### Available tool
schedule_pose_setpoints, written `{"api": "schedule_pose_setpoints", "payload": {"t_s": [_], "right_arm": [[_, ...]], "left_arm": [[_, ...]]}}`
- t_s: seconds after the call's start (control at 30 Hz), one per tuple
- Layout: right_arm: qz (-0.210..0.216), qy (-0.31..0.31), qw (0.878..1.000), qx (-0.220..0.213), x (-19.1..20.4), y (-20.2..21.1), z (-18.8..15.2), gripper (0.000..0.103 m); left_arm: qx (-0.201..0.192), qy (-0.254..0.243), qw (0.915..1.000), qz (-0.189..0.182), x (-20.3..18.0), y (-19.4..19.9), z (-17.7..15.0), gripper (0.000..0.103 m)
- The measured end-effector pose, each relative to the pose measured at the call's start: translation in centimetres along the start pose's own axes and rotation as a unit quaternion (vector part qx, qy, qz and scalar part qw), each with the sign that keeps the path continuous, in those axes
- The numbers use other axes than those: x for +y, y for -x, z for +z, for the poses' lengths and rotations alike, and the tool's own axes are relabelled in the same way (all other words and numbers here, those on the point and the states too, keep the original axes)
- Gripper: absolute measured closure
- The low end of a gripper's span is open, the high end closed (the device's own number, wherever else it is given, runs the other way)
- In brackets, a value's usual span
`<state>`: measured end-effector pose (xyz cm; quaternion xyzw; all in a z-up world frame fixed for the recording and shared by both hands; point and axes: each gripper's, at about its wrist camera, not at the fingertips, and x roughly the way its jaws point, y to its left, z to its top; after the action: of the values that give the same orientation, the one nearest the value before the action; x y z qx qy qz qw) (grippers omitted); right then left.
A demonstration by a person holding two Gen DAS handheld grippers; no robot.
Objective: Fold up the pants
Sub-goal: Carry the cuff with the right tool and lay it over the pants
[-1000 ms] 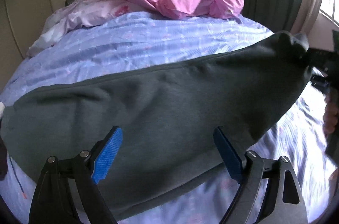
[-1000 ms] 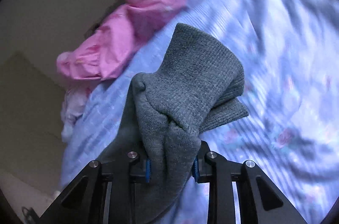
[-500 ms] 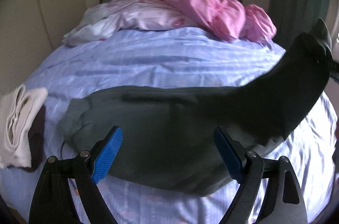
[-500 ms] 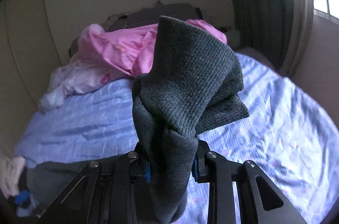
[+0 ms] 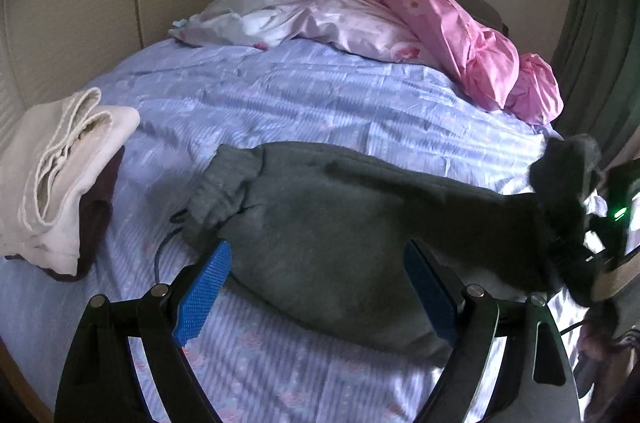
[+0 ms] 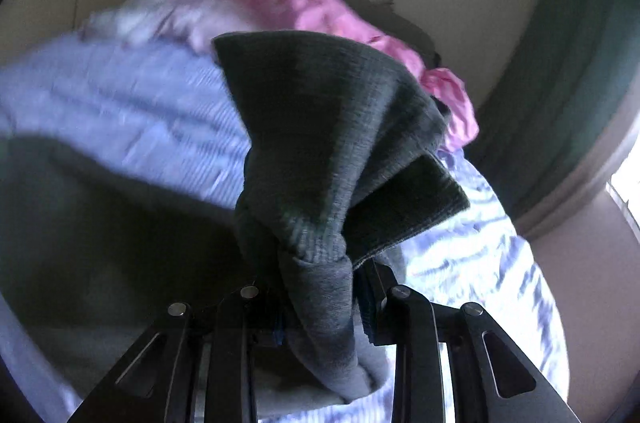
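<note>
From my left wrist camera, my left gripper (image 5: 316, 297) stands wide open with nothing in it, its blue ribbed pads (image 5: 202, 293) spread far apart. The grey sweatpants (image 5: 332, 243) lie ahead of it on the bedsheet (image 5: 280, 103), filling the gap between the fingers and running from the bunched, elastic waistband at about 10 o'clock out to 3 o'clock, where the leg end lifts off the bed. There my right gripper (image 5: 600, 231) shows dimly with a green light on it. The fabric looks thick, soft and matte, like fleece. The sheet is pale blue with a faint striped, flowery print. A folded cream garment (image 5: 60, 183) sits on something dark at 9 o'clock. A crumpled, shiny pink quilt (image 5: 448, 23) is heaped at 12 to 1 o'clock.

From my right wrist camera, my right gripper (image 6: 320, 307) is clamped tight on the sweatpants (image 6: 320, 143), pinching the leg end. The ribbed knit cuff fans up from the jaws toward 12 o'clock, with a flat hem flap at 2 o'clock. The rest trails off, blurred, toward 9 o'clock across the bedsheet (image 6: 120, 95).
</note>
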<state>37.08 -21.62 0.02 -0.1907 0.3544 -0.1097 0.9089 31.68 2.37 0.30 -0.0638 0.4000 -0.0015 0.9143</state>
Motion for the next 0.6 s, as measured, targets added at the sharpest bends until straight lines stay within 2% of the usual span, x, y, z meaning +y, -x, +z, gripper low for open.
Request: {"api": "schedule_pose_setpoints", "payload": {"t_s": [0.2, 0.27, 0.33, 0.37, 0.43, 0.5, 0.53, 0.6], "right_arm": [[-0.009, 0.125, 0.992, 0.029, 6.8, -1.4, -2.6, 0.071], [-0.006, 0.164, 0.986, 0.036, 8.5, -1.6, -3.6, 0.064], [0.009, 0.203, 0.978, 0.039, 10.1, -1.3, -4.6, 0.05], [0.014, 0.217, 0.975, 0.038, 10.7, -1.1, -5.1, 0.047], [0.011, 0.231, 0.972, 0.028, 11.3, -0.3, -5.7, 0.038], [0.014, 0.235, 0.972, 0.011, 11.4, 0.9, -5.8, 0.033], [0.022, 0.237, 0.971, 0.003, 11.4, 1.6, -5.7, 0.028], [0.05, 0.25, 0.967, -0.029, 11.7, 4.1, -5.9, 0.027]], "left_arm": [[0.002, -0.006, 0.9999, 0.012, 0.6, -0.3, -0.6, 0.015], [0.004, -0.008, 0.9998, 0.015, 0.7, -0.3, -0.7, 0.015], [0.001, -0.014, 0.9997, 0.02, 0.6, -0.3, -0.8, 0.015], [0.0, -0.015, 0.9996, 0.022, 0.6, -0.3, -0.8, 0.015], [-0.002, -0.014, 0.9996, 0.022, 0.6, -0.3, -0.8, 0.015], [-0.001, -0.009, 0.9998, 0.018, 0.7, -0.3, -0.8, 0.015], [-0.001, -0.002, 0.9999, 0.014, 0.9, -0.3, -0.7, 0.015], [-0.001, 0.002, 1.0, 0.008, 1.1, -0.4, -0.6, 0.015]]}}
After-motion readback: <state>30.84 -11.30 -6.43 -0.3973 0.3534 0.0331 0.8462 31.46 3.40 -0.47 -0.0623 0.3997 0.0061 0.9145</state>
